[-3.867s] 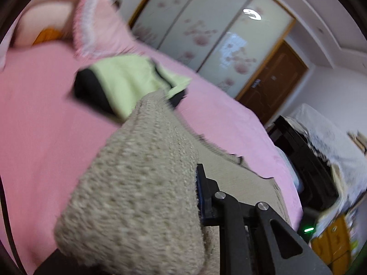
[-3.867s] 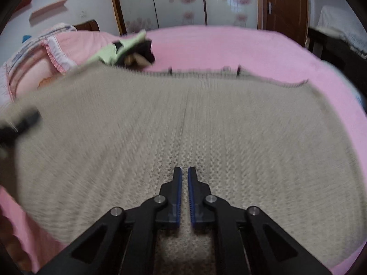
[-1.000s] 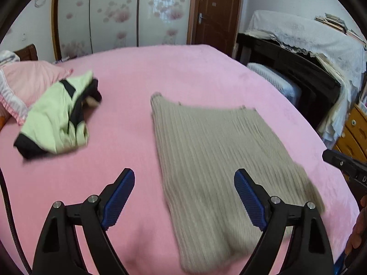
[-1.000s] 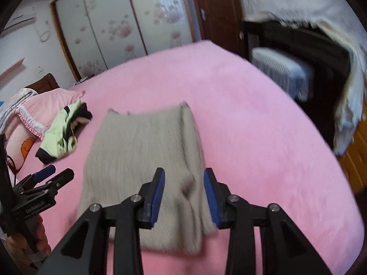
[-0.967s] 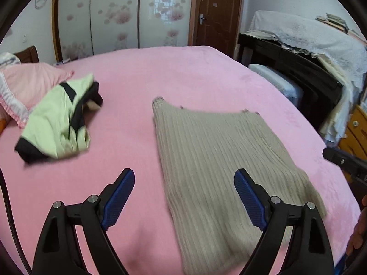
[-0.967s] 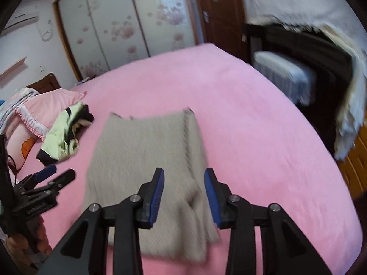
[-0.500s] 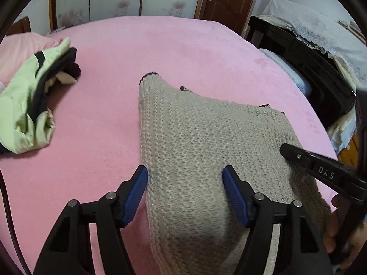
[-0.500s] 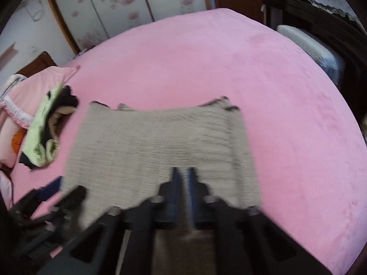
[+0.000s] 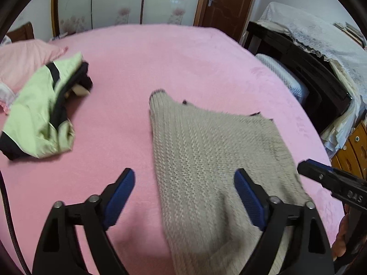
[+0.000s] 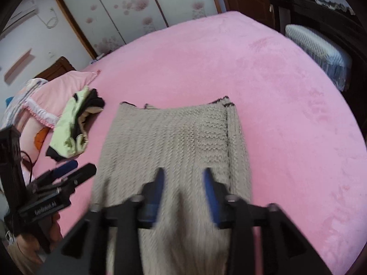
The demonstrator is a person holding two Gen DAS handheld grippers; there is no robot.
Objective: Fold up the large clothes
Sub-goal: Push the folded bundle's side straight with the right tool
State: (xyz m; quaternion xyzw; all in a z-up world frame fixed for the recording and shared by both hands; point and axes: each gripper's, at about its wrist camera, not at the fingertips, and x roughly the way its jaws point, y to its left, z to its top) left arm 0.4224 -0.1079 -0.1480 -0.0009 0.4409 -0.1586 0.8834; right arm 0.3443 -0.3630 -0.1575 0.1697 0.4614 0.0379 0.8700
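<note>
A beige knit sweater [image 9: 206, 151] lies folded into a long strip on the pink bed [image 9: 160, 57]. It also shows in the right wrist view [image 10: 169, 142]. My left gripper [image 9: 183, 190] is open and empty, its blue pads spread over the sweater's near left edge. My right gripper [image 10: 183, 183] is open and empty above the sweater's near end; the view is blurred. The right gripper also shows at the right edge of the left wrist view [image 9: 332, 183]. The left gripper also shows at the left of the right wrist view [image 10: 62, 178].
A light green and black garment [image 9: 43, 112] lies crumpled at the left on the bed, next to a pink pillow [image 9: 25, 61]. A dark cabinet [image 9: 309, 73] under white lace cloth stands along the bed's right side. Sliding wardrobe doors [image 9: 128, 0] stand behind.
The right gripper has opened from shut half a second ago. Both grippers have pulled back a little. The left gripper's pads have spread wider. The sweater lies still.
</note>
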